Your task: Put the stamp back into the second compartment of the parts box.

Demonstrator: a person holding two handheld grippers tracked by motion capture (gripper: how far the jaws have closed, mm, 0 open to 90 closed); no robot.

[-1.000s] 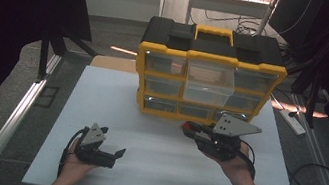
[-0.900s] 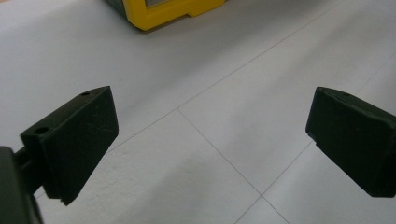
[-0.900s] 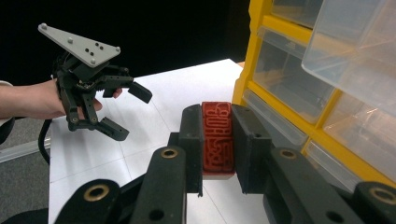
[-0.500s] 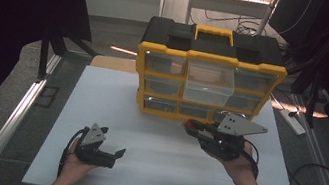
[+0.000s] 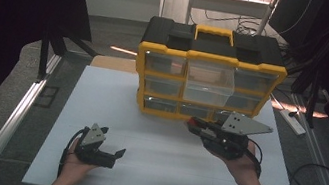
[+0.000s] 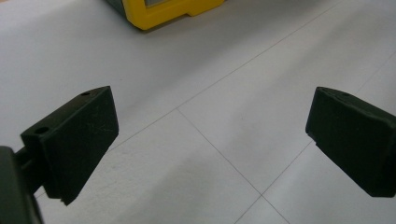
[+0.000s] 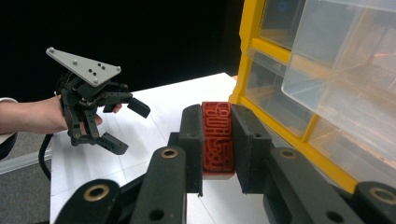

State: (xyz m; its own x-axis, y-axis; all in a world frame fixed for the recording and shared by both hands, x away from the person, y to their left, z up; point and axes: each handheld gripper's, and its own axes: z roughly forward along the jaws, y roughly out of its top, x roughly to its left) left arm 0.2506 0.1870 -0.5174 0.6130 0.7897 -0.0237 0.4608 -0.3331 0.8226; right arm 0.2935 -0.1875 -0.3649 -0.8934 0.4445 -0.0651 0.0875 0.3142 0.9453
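While the right gripper [image 5: 193, 124] sits just right of centre in the high view, its jaws are closed on a small red block [image 7: 217, 139] with a raised maze-like pattern on its face, pinched from both sides at the bottom centre of the right gripper view. That grasp looks complete, so the pick-up part of the work seems done. What is left, judging by where the block is held, is to put it into the yellow and black drawer cabinet [image 5: 211, 59] standing at the upper centre of the high view; the block is close to the cabinet's lowest row, near the front of it but not inside anything. One clear drawer [image 7: 351, 60] at the upper right of the right gripper view appears to stand out from the frame, though I cannot tell whether that is the one meant.

The left gripper [image 5: 113, 156] rests at the lower left of the high view on the white tabletop [image 5: 159, 173], jaws spread wide with nothing between them, well apart from the cabinet.

Counted: one red block, one cabinet with nine drawer fronts in three rows of three, two grippers, one tabletop.
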